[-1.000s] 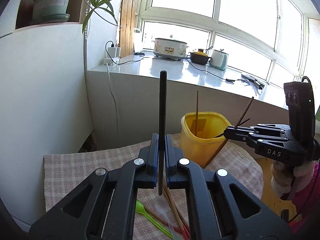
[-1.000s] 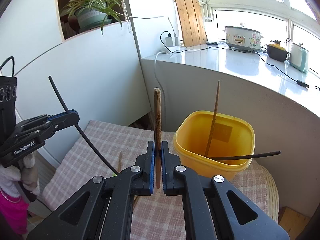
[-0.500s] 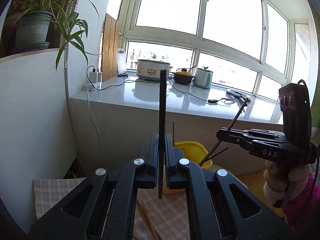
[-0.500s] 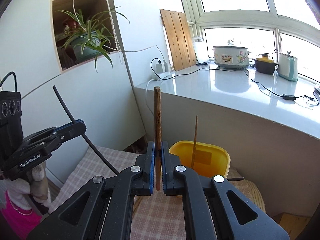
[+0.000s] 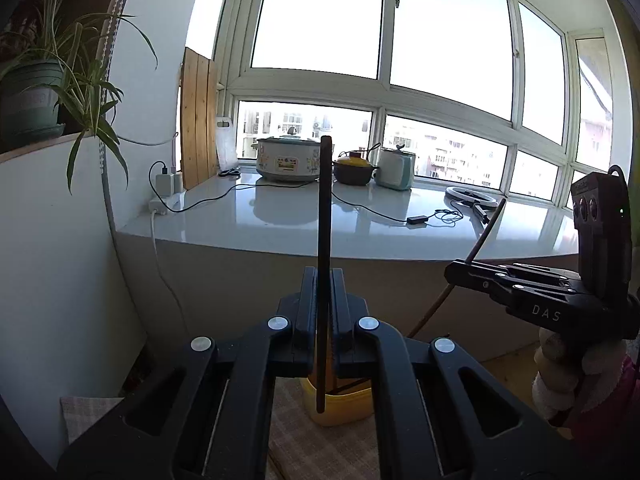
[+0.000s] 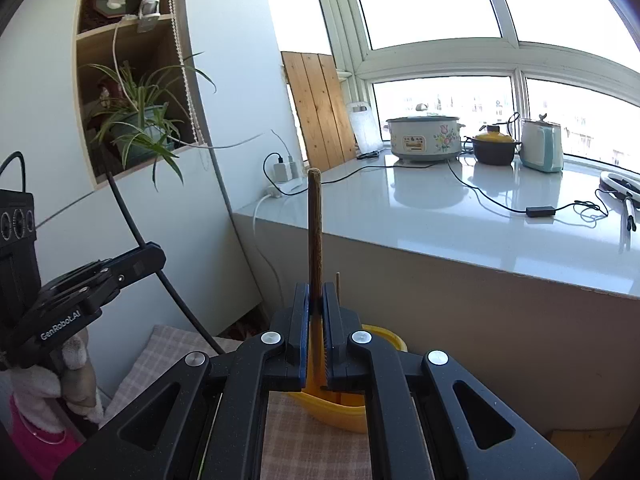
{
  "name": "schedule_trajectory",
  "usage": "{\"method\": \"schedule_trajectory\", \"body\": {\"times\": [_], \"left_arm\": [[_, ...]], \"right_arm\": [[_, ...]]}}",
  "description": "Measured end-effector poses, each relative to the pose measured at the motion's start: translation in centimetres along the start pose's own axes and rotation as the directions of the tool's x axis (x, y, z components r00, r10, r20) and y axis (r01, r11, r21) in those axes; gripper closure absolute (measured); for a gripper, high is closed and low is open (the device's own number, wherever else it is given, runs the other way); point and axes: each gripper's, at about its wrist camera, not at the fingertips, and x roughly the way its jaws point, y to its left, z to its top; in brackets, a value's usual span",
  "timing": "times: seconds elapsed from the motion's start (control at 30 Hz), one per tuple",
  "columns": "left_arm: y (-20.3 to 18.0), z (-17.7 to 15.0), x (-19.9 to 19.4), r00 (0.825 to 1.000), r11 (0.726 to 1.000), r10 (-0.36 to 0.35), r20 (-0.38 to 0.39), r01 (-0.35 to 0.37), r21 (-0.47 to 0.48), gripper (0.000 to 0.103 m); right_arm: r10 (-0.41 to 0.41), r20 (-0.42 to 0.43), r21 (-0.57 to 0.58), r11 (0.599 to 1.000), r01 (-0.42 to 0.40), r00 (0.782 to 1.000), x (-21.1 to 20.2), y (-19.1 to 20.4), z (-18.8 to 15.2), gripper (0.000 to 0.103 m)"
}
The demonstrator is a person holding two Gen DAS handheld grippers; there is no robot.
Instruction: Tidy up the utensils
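Left gripper [image 5: 323,316]: clamps thin black chopstick [image 5: 323,216] upright | right gripper [image 6: 316,332]: clamps brown wooden chopstick [image 6: 314,236] upright | yellow plastic tub [image 6: 344,408]: checked cloth's [image 6: 316,444] far edge | advice: lower tips inside rim, then release.

glossy yellow plastic tub [image 6: 352,410] on checked woven cloth [image 6: 312,440]; behind the tub, a polished white sill [image 6: 460,216]; matt wooden chopstick [image 6: 315,232]; smooth black chopstick [image 5: 325,216].
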Motion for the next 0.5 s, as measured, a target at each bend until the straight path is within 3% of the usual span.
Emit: {"method": "schedule_trajectory", "body": {"times": [0.27,0.5], "left_arm": [[-0.9,1.0,2.5,1.000,1.000,-0.005,-0.006,0.005,0.012,0.100],[-1.7,0.6,5.1,0.999,0.999,0.033,-0.022,-0.033,0.030,0.100]], "right_arm": [[-0.044,-0.025,-0.003,0.999,0.044,0.999,1.8,-1.2,-0.2,0.099],[-0.052,-0.070,0.007,0.999,0.052,0.996,3.0,-2.2,-1.5,0.099]]}}
